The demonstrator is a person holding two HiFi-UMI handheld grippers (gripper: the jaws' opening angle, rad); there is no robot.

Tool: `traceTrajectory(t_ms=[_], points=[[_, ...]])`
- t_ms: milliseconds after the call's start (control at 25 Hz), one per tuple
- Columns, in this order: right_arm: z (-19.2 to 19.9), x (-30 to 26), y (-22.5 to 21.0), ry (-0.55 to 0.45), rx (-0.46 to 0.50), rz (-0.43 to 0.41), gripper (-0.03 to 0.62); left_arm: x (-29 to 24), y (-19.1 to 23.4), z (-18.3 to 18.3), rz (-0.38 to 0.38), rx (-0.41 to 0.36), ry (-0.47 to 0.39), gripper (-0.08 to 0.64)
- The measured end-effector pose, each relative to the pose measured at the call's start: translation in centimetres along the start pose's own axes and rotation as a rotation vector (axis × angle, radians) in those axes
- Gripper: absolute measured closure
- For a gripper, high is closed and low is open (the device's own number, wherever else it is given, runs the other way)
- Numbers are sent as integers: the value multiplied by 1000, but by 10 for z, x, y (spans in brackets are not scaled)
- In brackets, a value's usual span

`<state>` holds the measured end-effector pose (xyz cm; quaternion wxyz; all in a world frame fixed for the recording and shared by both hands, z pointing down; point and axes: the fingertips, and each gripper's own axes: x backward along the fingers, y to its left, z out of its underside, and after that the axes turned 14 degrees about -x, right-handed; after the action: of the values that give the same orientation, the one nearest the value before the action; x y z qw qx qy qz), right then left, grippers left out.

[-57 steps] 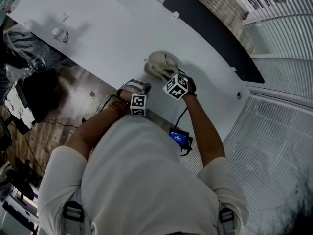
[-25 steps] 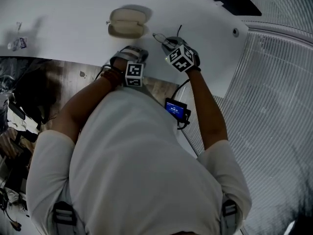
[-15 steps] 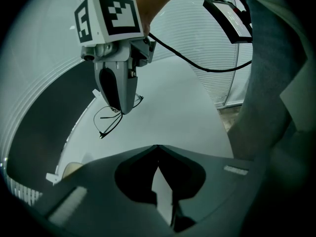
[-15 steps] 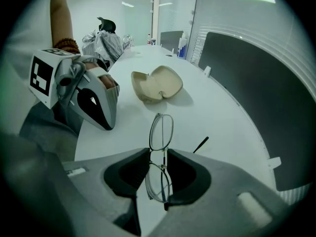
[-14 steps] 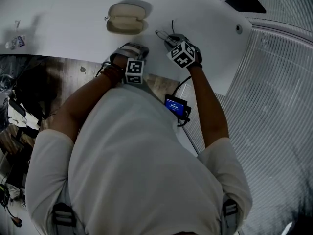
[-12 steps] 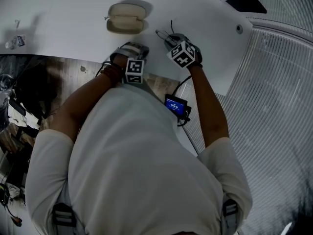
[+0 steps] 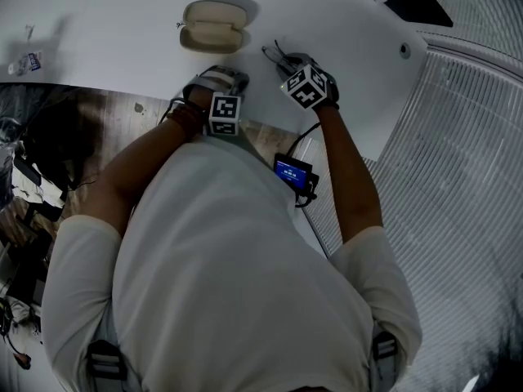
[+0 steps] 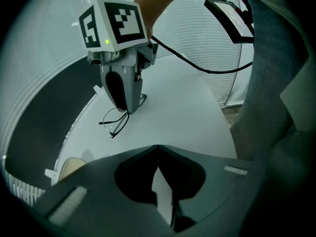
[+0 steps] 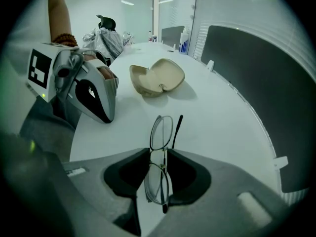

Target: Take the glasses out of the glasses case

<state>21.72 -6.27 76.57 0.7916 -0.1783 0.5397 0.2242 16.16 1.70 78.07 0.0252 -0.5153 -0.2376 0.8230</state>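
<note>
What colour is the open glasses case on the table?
The glasses case is beige; shows best in right gripper view.

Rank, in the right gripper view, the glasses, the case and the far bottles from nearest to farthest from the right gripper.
1. Glasses: between the right gripper's fingers.
2. Case: open, ahead on the table.
3. Bottles: at its far end.

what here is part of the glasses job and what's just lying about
Part of the job: thin metal-framed glasses, clamped in the right gripper; open beige clamshell glasses case.

Just lying about: small bottle at the white table edge; black panel along its far side; small blue-screened device at the waist.
</note>
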Motion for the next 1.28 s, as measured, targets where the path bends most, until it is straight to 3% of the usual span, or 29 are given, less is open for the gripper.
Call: traceTrajectory(t_ms=[840,1280], points=[[4,-8,-9,32,-2,3,494,6,1,15,-11,24,18,557],[1,0,-17,13,-34,31,455,17,8,24,-26,23,28,557]])
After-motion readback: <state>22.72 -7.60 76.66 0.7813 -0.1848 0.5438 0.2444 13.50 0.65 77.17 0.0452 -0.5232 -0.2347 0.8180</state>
